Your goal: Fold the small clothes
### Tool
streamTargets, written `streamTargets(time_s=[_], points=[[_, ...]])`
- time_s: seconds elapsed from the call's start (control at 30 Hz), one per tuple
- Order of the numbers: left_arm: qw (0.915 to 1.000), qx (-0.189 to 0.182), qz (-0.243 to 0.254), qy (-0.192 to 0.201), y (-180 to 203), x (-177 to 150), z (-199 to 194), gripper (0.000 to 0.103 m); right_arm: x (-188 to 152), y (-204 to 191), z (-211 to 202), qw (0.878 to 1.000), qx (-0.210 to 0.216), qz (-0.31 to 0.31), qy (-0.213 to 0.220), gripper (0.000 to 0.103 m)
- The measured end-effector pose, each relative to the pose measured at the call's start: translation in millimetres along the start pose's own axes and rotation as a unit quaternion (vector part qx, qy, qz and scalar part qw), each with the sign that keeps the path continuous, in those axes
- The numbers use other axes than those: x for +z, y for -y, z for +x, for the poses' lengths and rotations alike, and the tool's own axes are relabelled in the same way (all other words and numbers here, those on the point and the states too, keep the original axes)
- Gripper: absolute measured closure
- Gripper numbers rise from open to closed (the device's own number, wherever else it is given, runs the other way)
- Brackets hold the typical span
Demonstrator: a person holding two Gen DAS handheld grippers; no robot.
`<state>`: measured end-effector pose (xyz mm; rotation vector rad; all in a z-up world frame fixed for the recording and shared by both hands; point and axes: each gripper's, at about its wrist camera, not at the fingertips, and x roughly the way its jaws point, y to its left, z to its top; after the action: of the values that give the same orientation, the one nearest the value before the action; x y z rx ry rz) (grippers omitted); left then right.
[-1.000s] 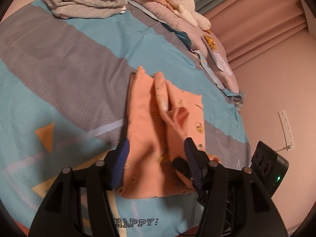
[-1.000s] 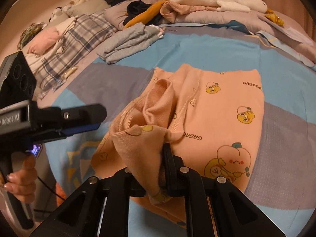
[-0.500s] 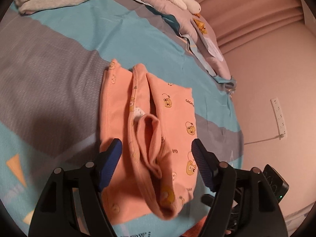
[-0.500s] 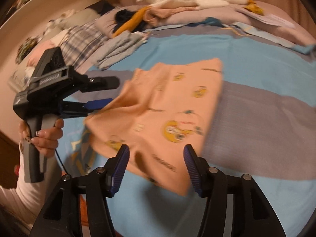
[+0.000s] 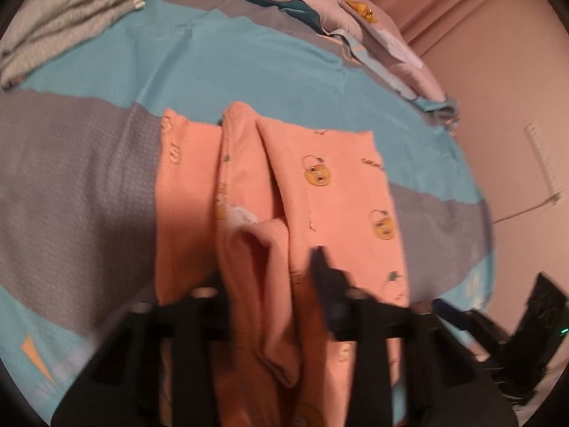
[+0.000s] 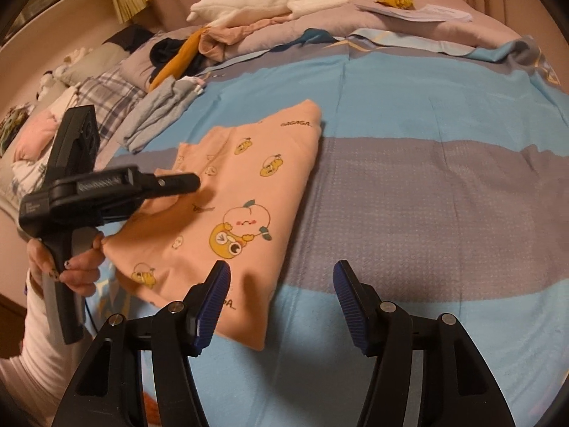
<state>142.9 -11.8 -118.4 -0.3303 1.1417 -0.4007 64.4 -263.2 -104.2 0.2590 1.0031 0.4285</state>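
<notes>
An orange child's garment (image 5: 338,185) with yellow cartoon prints lies partly folded on the striped bed cover (image 5: 71,178). A raised fold of it (image 5: 263,259) runs between the jaws of my left gripper (image 5: 266,277), which are closing on it. One blue pad touches the cloth and the other is hidden behind it. In the right wrist view the garment (image 6: 256,178) lies left of centre, with the left gripper (image 6: 185,181) over its left part, held by a hand (image 6: 78,270). My right gripper (image 6: 281,284) hangs open over the garment's near corner, nothing between its pads.
A stack of folded grey clothes (image 6: 160,114) lies beyond the garment. A white plush goose (image 6: 270,0), loose clothes and papers (image 6: 426,12) rest along the far quilt, and plaid bedding (image 6: 106,96) lies at the left. The bed cover (image 6: 426,185) stretches to the right.
The right gripper let go of the garment's fold, opened and drew off to the right. The left gripper moved forward over the garment and narrowed its jaws around the raised fold.
</notes>
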Motion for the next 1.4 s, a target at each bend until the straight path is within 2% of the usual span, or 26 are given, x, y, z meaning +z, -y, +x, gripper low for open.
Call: streamTargets(time_s=[0.1, 0.27, 0.37, 0.5, 0.63, 0.83, 1.0, 1.13, 1.4], points=[[1.0000, 0.003, -0.001, 0.008, -1.6, 0.3, -1.4, 0.090, 0.9, 1.1, 3.4, 1.000, -0.012, 0.002, -0.001, 0.043], [0.9972, 0.034, 0.035, 0.056, 8.3, -3.1, -29.4, 0.091, 5.2, -0.6, 4.3, 1.000, -0.012, 0.001, 0.000, 0.043], [0.9958, 0.037, 0.039, 0.075, 4.7, -5.9, -46.1, 0.091, 7.1, -3.9, 3.5, 1.000, -0.011, -0.005, 0.004, 0.043], [0.9954, 0.044, 0.037, 0.077, -7.2, -12.7, -54.5, 0.090, 9.0, -8.8, 6.5, 1.000, -0.007, -0.012, 0.003, 0.043], [0.9968, 0.057, 0.016, 0.054, -21.3, -19.0, -40.5, 0.090, 9.0, -13.1, 13.7, 1.000, -0.002, -0.014, -0.006, 0.043], [0.9966, 0.066, 0.006, 0.049, -28.8, -25.4, -36.1, 0.083, 7.7, -18.5, 23.2, 1.000, -0.004, -0.014, -0.021, 0.043], [0.9959, 0.075, 0.004, 0.050, -29.9, -34.1, -44.5, 0.071, 5.3, -23.1, 27.4, 0.999, -0.004, -0.018, -0.032, 0.043], [0.9968, 0.066, -0.007, 0.045, -37.1, -48.1, -48.3, 0.064, 2.7, -28.7, 30.0, 0.999, -0.008, -0.029, -0.039, 0.043], [0.9968, 0.065, -0.032, 0.035, -45.9, -66.3, -48.9, 0.044, -5.7, -34.1, 37.7, 0.997, -0.019, -0.048, -0.057, 0.043]])
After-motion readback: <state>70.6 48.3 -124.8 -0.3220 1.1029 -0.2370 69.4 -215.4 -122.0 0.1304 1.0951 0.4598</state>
